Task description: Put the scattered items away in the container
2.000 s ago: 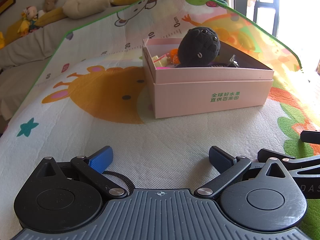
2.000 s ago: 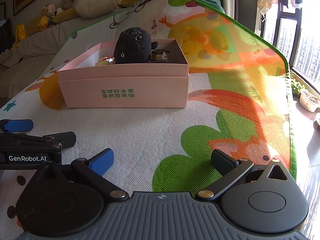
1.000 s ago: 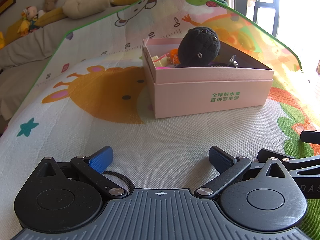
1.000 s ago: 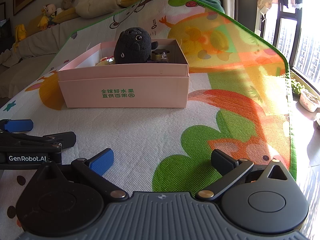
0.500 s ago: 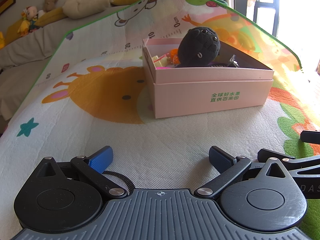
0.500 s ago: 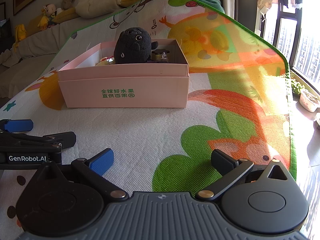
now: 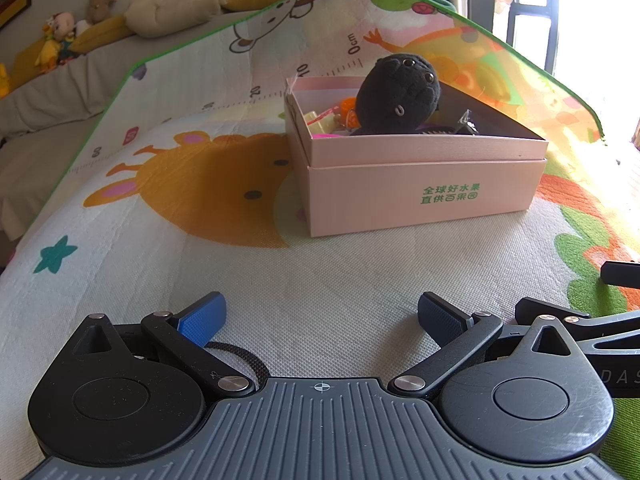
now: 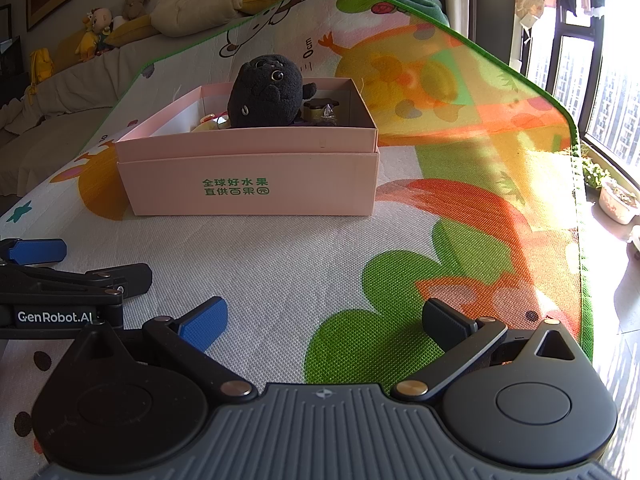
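Note:
A pink cardboard box (image 7: 424, 196) (image 8: 248, 184) with green lettering stands on the play mat. Inside it sits a black plush toy (image 7: 398, 96) (image 8: 266, 94), with small orange and yellow items (image 7: 340, 114) to its left and a dark clip-like thing (image 7: 468, 120) to its right. My left gripper (image 7: 320, 322) rests low on the mat in front of the box, open, nothing between its fingers. My right gripper (image 8: 322, 322) lies beside it, open and empty too. Each gripper shows at the edge of the other's view.
The colourful play mat (image 7: 200, 184) covers the surface, its green border (image 8: 576, 200) running along the right side. A sofa with stuffed toys (image 8: 96, 40) stands behind at the left. A window and a white bowl (image 8: 618, 202) on the floor lie to the right.

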